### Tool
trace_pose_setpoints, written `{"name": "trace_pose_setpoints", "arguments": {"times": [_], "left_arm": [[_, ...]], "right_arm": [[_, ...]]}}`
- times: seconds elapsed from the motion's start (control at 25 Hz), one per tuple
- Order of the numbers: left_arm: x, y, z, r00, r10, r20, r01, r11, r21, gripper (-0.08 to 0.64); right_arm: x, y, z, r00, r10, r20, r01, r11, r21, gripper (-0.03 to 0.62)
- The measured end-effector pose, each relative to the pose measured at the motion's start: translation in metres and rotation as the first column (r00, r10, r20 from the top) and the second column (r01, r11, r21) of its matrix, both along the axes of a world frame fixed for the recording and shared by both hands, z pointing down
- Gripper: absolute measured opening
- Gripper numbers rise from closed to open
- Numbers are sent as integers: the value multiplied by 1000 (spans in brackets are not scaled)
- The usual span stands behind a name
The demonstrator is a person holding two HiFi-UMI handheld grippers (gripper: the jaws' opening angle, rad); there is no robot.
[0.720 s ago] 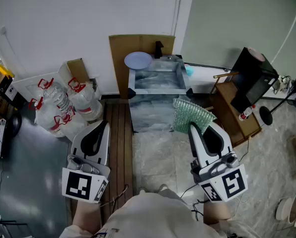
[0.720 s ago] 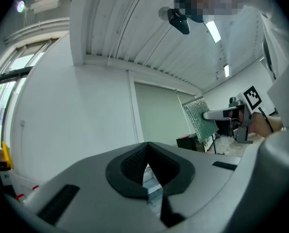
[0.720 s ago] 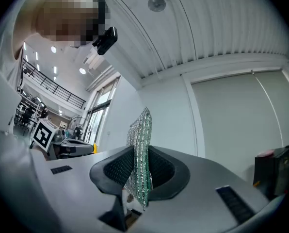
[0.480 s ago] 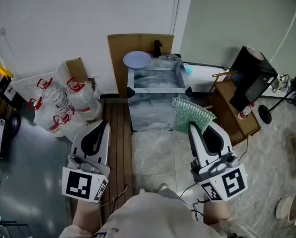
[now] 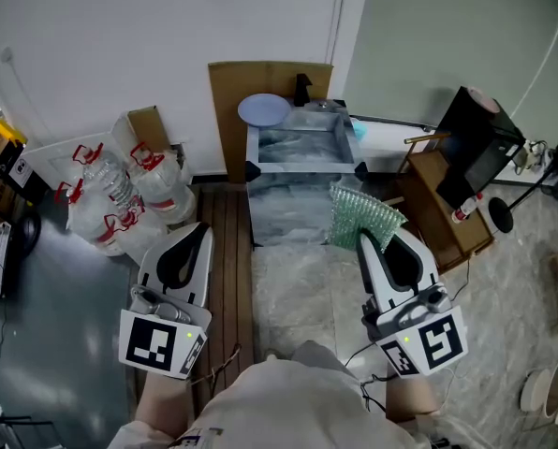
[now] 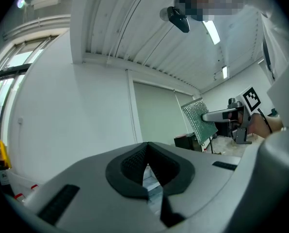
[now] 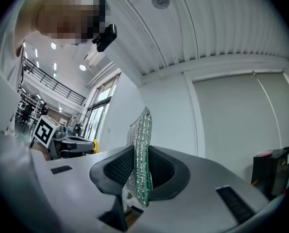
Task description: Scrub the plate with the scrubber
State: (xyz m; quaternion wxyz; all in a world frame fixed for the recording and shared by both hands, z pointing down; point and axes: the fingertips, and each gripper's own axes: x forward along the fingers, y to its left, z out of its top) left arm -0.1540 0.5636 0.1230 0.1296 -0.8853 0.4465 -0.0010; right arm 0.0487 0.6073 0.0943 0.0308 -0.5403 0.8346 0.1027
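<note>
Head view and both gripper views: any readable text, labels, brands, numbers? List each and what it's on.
No readable words, brands or numbers in any view.
Left gripper cube: black-and-white square marker, a pattern, no letters.
Right gripper cube: second square marker, also no letters.
Water jugs: any print is too small to read.
</note>
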Motion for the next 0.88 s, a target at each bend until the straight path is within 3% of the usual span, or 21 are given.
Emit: {"name": "trace_pose_setpoints", "arguments": {"times": [0.44,0.88], "left_arm": [[10,-38,32,1000,-9,24,10,999,-43,17],[38,-134,56,997,-69,30,70,997,-38,17]], "right_arm": [[23,-37,29,1000,15,15,-14,999,-40,104],[52,-147,52,999,-44,18,45,999,-27,104]]}}
